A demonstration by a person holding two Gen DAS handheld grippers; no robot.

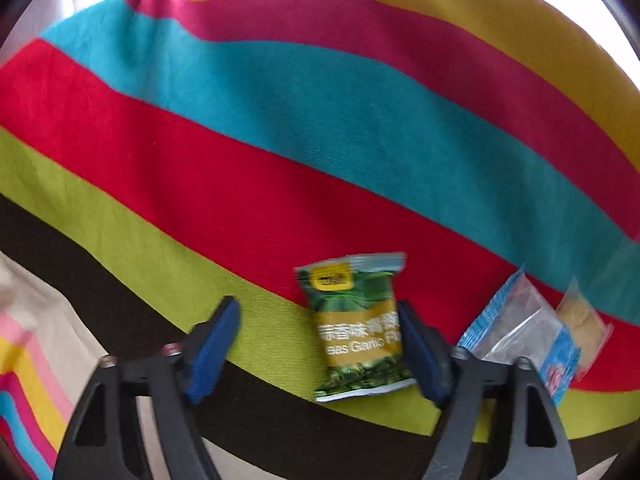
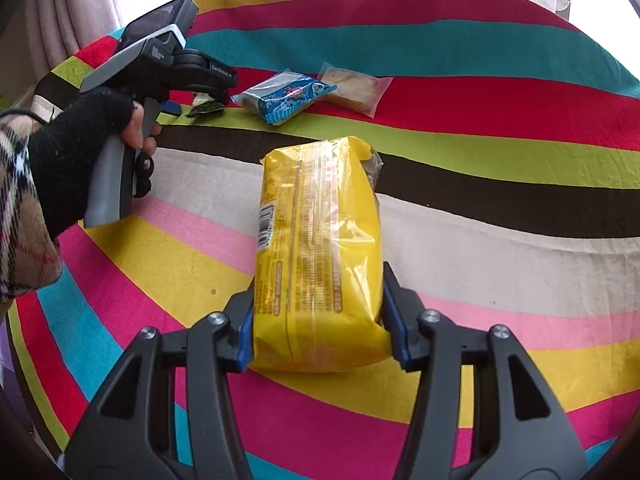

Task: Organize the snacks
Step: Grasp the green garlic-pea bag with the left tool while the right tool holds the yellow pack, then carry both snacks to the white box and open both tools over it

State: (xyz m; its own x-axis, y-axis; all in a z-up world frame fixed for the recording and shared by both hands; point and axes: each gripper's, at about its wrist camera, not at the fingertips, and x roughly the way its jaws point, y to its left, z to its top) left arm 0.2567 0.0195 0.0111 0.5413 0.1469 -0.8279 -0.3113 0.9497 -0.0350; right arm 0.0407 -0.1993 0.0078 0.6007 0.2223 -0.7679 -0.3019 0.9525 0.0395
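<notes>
A green garlic-pea packet point(image 1: 358, 326) lies on the striped cloth, just inside the right finger of my open left gripper point(image 1: 320, 350); the jaws stand wide and nothing is held. A blue-and-clear snack bag point(image 1: 520, 334) and a clear packet with a pale biscuit point(image 1: 584, 322) lie to its right. My right gripper point(image 2: 320, 320) is shut on a large yellow snack pack point(image 2: 320, 248), held above the cloth. In the right wrist view the left gripper point(image 2: 180, 108) is over the green packet point(image 2: 204, 106), beside the blue bag point(image 2: 284, 96) and the clear packet point(image 2: 354, 84).
A round table is covered by a multicoloured striped cloth point(image 2: 500, 240). A gloved hand point(image 2: 80, 148) holds the left gripper's handle at the left. Curtains point(image 2: 80, 4) hang behind the table's far left edge.
</notes>
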